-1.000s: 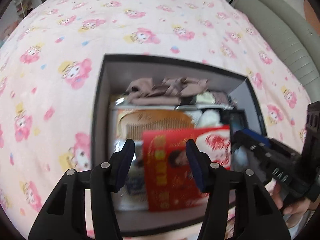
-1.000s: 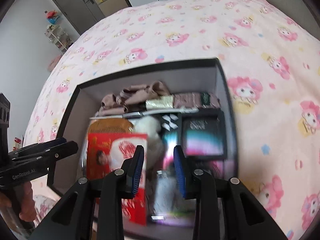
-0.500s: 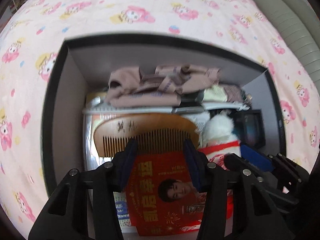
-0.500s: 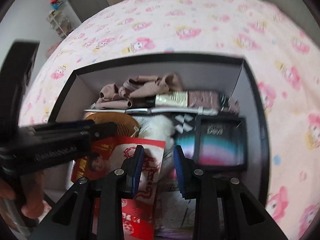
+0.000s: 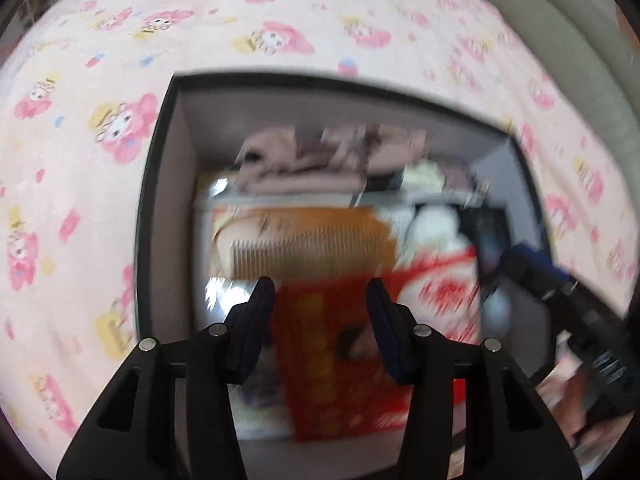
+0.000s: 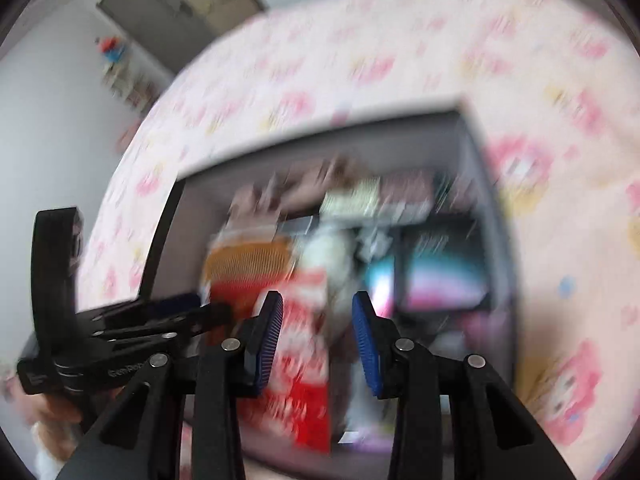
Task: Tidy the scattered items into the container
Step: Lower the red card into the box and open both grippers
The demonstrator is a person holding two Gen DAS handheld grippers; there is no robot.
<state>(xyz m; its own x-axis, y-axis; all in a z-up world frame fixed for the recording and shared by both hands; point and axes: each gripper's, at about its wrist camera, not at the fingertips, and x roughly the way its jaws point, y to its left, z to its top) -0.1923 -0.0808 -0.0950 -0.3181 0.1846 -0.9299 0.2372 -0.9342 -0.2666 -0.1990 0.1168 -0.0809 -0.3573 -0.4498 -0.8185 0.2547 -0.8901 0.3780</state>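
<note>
Both views are blurring; small items in the box (image 5: 160, 208) on the bed (image 5: 80, 120) are proving hard to identify. Left hand-held gripper (image 5: 320, 300) and right hand-held gripper (image 6: 318, 312) are hovering open and empty over the red packet (image 5: 340, 380), near the comb (image 5: 304, 248); only the right view is showing the far door (image 6: 160, 12)

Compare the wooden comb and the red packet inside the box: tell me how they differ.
The wooden comb is tan and arched with fine teeth; the red packet is flat, rectangular and printed. The comb lies farther back in the box; the packet lies nearer the cameras, its top edge at the comb's teeth. Both lie flat in the box, and neither is gripped: both grippers' jaws are open and empty.
</note>
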